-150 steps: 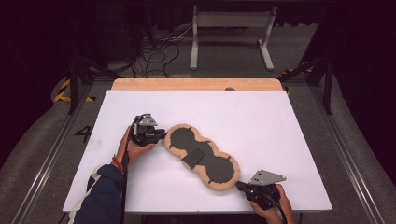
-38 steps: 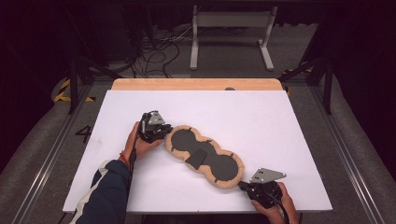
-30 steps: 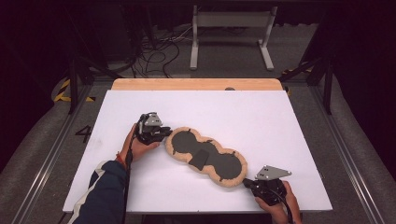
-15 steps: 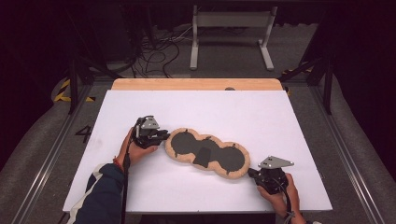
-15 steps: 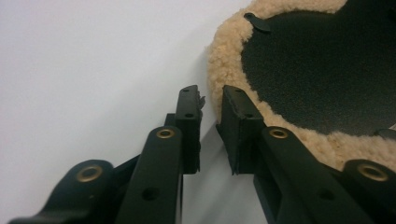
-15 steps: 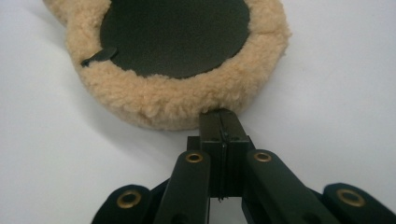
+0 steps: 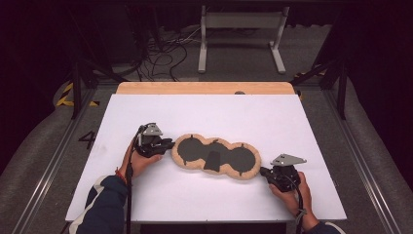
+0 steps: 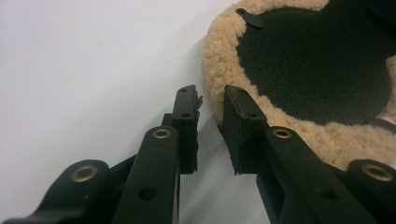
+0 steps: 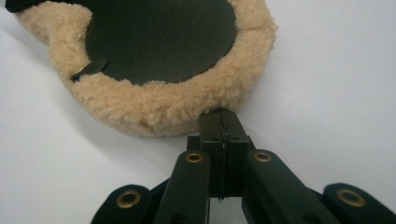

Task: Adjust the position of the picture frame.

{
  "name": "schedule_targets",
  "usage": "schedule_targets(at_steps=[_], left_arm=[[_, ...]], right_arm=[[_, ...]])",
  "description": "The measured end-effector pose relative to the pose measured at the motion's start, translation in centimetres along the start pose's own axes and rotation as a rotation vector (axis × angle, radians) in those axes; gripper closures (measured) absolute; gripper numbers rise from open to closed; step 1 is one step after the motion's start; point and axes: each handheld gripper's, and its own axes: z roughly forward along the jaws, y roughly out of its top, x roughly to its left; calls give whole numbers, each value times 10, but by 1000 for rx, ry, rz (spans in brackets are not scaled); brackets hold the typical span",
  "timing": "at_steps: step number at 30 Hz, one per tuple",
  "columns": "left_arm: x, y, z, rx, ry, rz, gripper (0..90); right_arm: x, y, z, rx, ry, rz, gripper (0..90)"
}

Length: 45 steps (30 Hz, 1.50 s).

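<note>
Fleecy tan three-lobed pad [image 7: 215,157], black discs, on white desk [image 7: 292,117]; left gripper [image 8: 209,109] jaws just opening, gap empty; right gripper [image 9: 221,122] jaws pinching fleece edge

Left gripper [image 8: 210,100] and right gripper [image 9: 222,122]: 2 black jaws each, brass rivets, grey 3-cornered top plate, trailing black cable. Left sleeve [image 7: 104,207] was navy with white stripe.

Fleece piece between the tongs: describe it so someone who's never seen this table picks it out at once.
Start at the white table in the high view and look to the middle of its near half, between the person's two hands. There lies the fleece piece, flat and long, made of three round lobes in a row. Its curly tan rim around dark round patches sets it apart from the black tongs at either end.
</note>
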Motion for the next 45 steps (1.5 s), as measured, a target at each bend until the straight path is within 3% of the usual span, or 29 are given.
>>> schedule_targets(at_steps=[11, 15, 22, 26, 32, 39, 40, 45], left_arm=[[-4, -5, -4, 11, 5, 4, 753], [-6, -6, -5, 14, 17, 23, 743], [-6, -7, -6, 8, 9, 3, 739], [-9, -6, -6, 15, 32, 17, 739], [-10, -5, -7, 13, 70, 20, 657], [-14, -3, -9, -3, 88, 41, 655], [-14, -3, -10, -1, 81, 30, 637], [-20, -8, -29, -28, 83, 49, 612]], right_arm=[[-11, 6, 7, -9, 0, 16, 900], [-16, 9, 10, -12, 3, 13, 900], [-19, 11, 13, -14, 1, 13, 900], [-21, 12, 14, -17, 4, 3, 900], [-20, 10, 14, -30, 4, 4, 900], [-24, 9, 13, -37, 29, 10, 879], [-25, 9, 13, -35, 30, 11, 871], [-28, 8, 10, -43, 26, 23, 816]])
